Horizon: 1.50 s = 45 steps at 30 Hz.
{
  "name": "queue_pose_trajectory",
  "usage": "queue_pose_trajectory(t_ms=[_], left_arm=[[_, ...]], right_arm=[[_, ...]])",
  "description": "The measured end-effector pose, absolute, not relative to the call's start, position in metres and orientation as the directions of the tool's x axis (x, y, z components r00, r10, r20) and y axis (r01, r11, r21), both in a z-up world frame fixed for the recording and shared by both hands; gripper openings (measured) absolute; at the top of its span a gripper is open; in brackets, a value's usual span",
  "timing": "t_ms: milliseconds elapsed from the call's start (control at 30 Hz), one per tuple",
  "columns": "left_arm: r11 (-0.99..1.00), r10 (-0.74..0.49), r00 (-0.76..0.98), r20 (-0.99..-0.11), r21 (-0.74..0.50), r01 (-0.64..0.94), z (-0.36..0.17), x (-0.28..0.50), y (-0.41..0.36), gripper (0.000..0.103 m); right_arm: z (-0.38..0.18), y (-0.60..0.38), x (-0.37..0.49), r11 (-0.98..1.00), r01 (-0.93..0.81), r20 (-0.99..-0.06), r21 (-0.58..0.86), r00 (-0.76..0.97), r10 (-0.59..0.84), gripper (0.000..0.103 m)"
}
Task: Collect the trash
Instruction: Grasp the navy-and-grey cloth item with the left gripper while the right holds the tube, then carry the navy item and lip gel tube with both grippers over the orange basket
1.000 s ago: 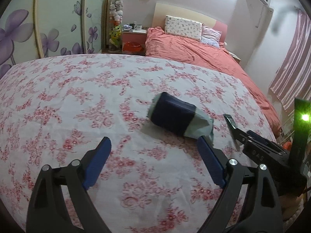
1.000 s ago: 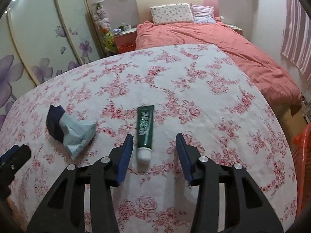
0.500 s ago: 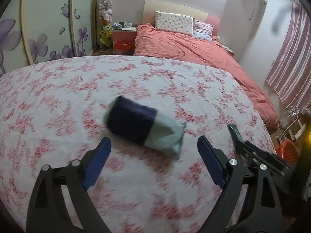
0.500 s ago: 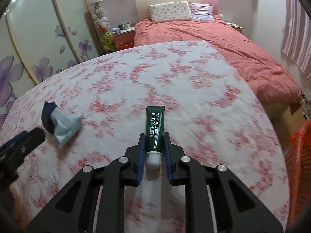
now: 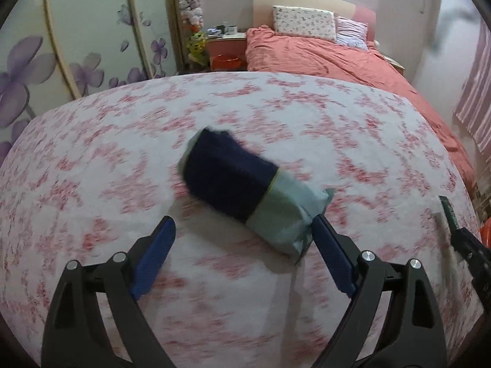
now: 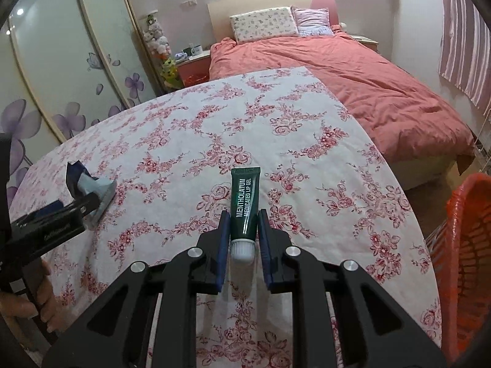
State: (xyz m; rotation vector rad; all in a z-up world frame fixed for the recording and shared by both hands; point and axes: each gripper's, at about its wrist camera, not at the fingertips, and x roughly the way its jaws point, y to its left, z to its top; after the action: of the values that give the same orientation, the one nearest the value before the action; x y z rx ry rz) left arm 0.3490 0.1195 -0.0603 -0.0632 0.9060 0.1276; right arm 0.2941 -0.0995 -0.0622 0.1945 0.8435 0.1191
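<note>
A crumpled dark-blue and pale-green wrapper (image 5: 245, 196) lies on the floral tablecloth (image 5: 122, 153). My left gripper (image 5: 242, 233) is open, its blue pads either side of the wrapper's near end, the right pad close to its tip. In the right wrist view the wrapper (image 6: 92, 187) lies at the far left with the left gripper by it. My right gripper (image 6: 244, 224) is shut on a dark green lip gel tube (image 6: 244, 199), white cap toward me, held just above the cloth. The tube's tip also shows in the left wrist view (image 5: 448, 208).
An orange mesh basket (image 6: 466, 245) stands past the table's right edge. A bed with a coral duvet (image 6: 353, 70) lies beyond the table. A flowered wardrobe (image 6: 46, 76) lines the left wall, with a bedside table (image 6: 193, 61) next to it.
My right gripper has closed on the tube and lifted it toward the right. My left gripper has moved forward so the wrapper now sits between its open pads.
</note>
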Motion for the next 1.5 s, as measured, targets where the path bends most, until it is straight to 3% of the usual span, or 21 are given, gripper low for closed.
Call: queue_pose_trajectory(t_ms=[233,433,500,667,767,867,1000,1133,1200,1233,1500], left_arm=[[0.971,-0.030,0.650,-0.760,-0.176,-0.162,-0.046,0.351,0.135,0.093],[0.966,0.053,0.600,-0.798,-0.113,-0.234,-0.052,0.379,0.122,0.093],[0.963,0.057,0.570,-0.820,-0.105,-0.248,-0.059,0.386,0.124,0.084],[0.963,-0.002,0.582,-0.813,-0.159,-0.219,-0.062,0.384,0.127,0.072],[0.962,-0.048,0.591,-0.805,-0.198,-0.191,-0.063,0.379,0.125,0.057],[0.962,-0.058,0.585,-0.809,-0.201,-0.183,-0.064,0.380,0.121,0.057],[0.965,-0.022,0.581,-0.814,-0.170,-0.202,-0.065,0.387,0.117,0.070],[0.968,0.006,0.584,-0.812,-0.142,-0.207,-0.067,0.391,0.115,0.071],[0.972,0.022,0.592,-0.805,-0.121,-0.200,-0.067,0.392,0.115,0.052],[0.975,0.025,0.596,-0.803,-0.113,-0.192,-0.067,0.392,0.115,0.050],[0.980,-0.006,0.619,-0.785,-0.128,-0.152,-0.064,0.381,0.124,0.044]], right_arm=[[-0.066,-0.100,0.292,0.975,-0.029,-0.736,0.219,0.652,0.185,0.019],[-0.068,-0.103,0.293,0.974,-0.021,-0.736,0.226,0.651,0.185,0.019],[-0.069,-0.103,0.294,0.973,-0.024,-0.736,0.228,0.650,0.189,0.019],[-0.070,-0.105,0.293,0.972,-0.024,-0.734,0.236,0.650,0.194,0.019],[-0.071,-0.105,0.293,0.972,-0.023,-0.736,0.235,0.649,0.194,0.019],[-0.072,-0.104,0.294,0.973,-0.028,-0.744,0.228,0.639,0.193,0.019],[-0.071,-0.101,0.296,0.976,-0.033,-0.749,0.216,0.636,0.187,0.019],[-0.071,-0.100,0.295,0.979,-0.039,-0.753,0.199,0.633,0.178,0.019],[-0.072,-0.101,0.295,0.980,-0.042,-0.754,0.193,0.632,0.176,0.019],[-0.071,-0.101,0.295,0.980,-0.044,-0.754,0.193,0.632,0.177,0.019],[-0.069,-0.107,0.287,0.975,-0.035,-0.742,0.220,0.643,0.190,0.019]])
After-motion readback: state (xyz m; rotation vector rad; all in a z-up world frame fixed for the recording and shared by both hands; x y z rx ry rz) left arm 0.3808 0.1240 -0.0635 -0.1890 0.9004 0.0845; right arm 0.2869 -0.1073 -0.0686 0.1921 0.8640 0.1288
